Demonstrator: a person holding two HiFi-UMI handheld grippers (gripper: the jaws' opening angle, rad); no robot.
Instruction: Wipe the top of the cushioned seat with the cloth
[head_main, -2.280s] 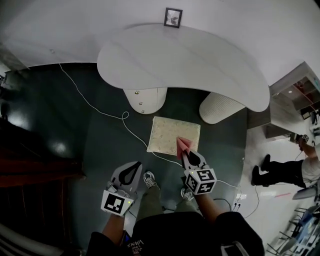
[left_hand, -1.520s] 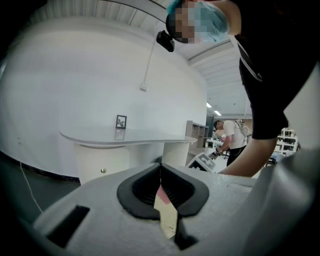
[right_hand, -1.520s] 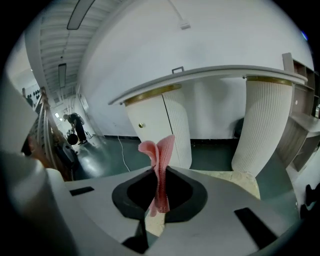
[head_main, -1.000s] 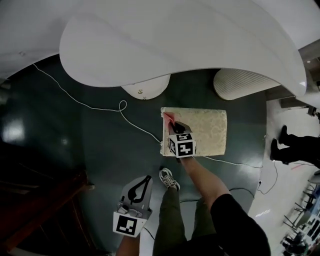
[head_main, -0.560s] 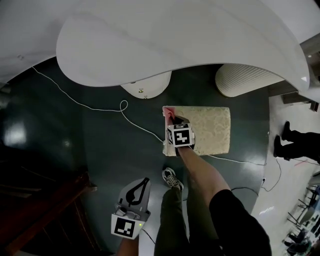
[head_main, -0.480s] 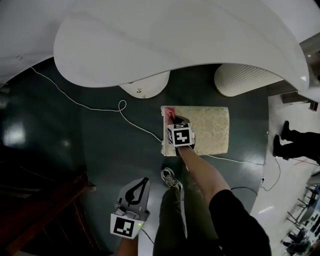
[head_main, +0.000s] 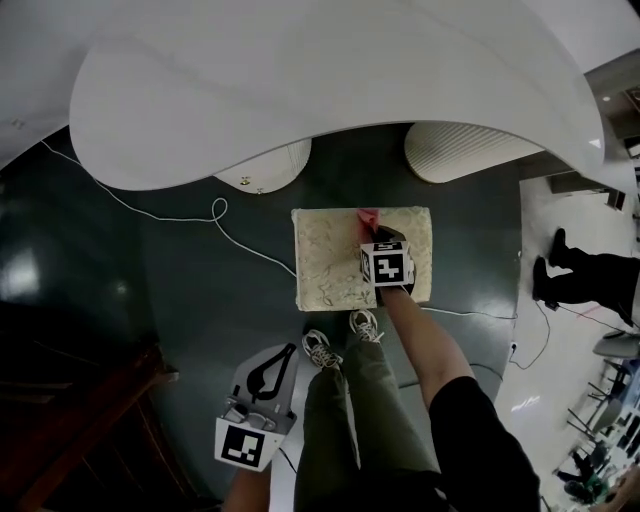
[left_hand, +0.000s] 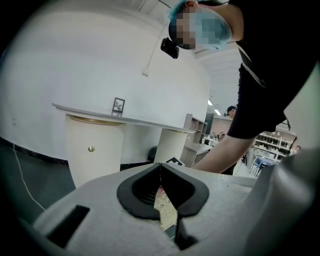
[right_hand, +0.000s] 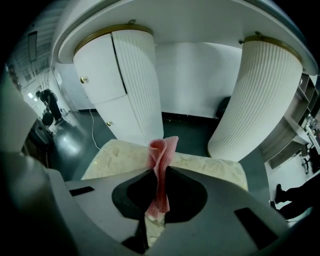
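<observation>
The cushioned seat (head_main: 330, 255) is a cream, patterned square on the dark floor below the white table. My right gripper (head_main: 376, 232) is over the seat's far right part, shut on a pink cloth (head_main: 367, 215) that pokes out ahead of the jaws toward the seat's far edge. In the right gripper view the cloth (right_hand: 161, 165) stands folded between the closed jaws of the right gripper (right_hand: 156, 186) above the seat (right_hand: 117, 155). My left gripper (head_main: 272, 367) hangs low at the left, away from the seat, shut with nothing in it (left_hand: 161, 176).
A curved white table (head_main: 300, 90) overhangs the seat on two white pedestals (head_main: 260, 165) (head_main: 470, 150). A white cable (head_main: 220, 225) runs over the floor left of the seat. The person's shoes (head_main: 345, 335) stand at the seat's near edge. Another person's legs (head_main: 585, 280) are at the right.
My right gripper has carried the pink cloth from the seat's left side across to its far right part. The left gripper has stayed low at the left.
</observation>
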